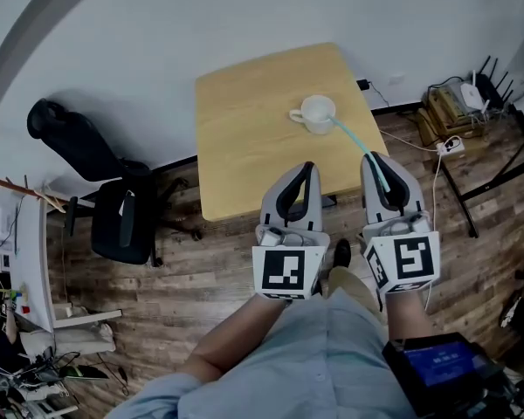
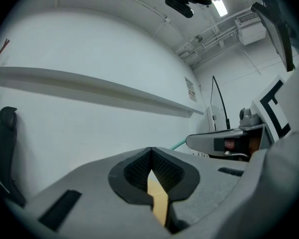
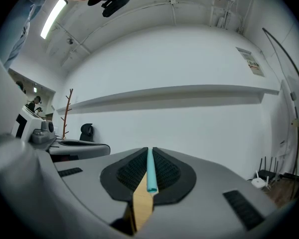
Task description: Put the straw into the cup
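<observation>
Teal straw (image 1: 353, 141): pinched in my right gripper (image 1: 375, 158). The near end sits between the pads and the rest sticks out ahead toward the mug (image 1: 318, 112).
Right jaws: closed on the straw. The right gripper view shows it dead centre, running along the jaw line.
Left gripper (image 1: 309, 167): jaws together with nothing between them, only a sliver of tabletop visible through the gap under the pads. It is idle, over the near part of the table in the head view.
Mug position: white, handle to the left, upright on the far half of the wooden table (image 1: 244, 138).
Straw vs mug: the far tip reaches the mug's right rim in the head view. I can't tell whether it is only at the rim or already dipping in.
Progress: pickup is done and the carry is basically done. I judge insertion is the step in hand, not finished, since the straw lies at a shallow slant and is in my grip.
Left to do: get the tip past the rim, angle the straw steeper, then open the right jaws so it leans in the mug.
Risk: a side push from the straw could slide the mug. The left gripper is free to steady it.
</observation>
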`<state>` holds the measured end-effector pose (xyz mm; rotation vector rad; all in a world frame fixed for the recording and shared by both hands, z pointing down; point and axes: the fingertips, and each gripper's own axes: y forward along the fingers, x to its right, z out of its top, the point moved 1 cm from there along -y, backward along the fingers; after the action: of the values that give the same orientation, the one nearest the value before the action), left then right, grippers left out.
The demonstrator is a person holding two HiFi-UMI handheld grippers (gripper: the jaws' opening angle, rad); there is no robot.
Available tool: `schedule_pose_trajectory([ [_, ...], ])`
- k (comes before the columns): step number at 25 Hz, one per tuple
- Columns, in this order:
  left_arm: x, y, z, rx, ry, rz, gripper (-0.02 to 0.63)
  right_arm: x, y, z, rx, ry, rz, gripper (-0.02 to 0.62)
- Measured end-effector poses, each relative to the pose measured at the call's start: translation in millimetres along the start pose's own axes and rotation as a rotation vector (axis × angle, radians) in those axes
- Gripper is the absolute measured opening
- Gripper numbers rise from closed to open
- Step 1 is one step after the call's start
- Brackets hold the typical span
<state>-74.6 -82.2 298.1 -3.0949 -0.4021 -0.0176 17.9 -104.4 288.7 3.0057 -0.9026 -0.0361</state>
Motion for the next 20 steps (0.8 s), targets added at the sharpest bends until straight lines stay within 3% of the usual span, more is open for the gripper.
schedule_pose_trajectory([
  [11,-9.7,83.9,-9.3,-0.057,0.030,0.080,-0.008,60.4,65.4,-13.3,-0.006,0.053,0.069,0.025],
  [20,-7.8,131.4,0.6,-0.041,0.070,0.146,-0.008,87.3,98.8,-7.7,0.022,0.063,0.169,0.025],
])
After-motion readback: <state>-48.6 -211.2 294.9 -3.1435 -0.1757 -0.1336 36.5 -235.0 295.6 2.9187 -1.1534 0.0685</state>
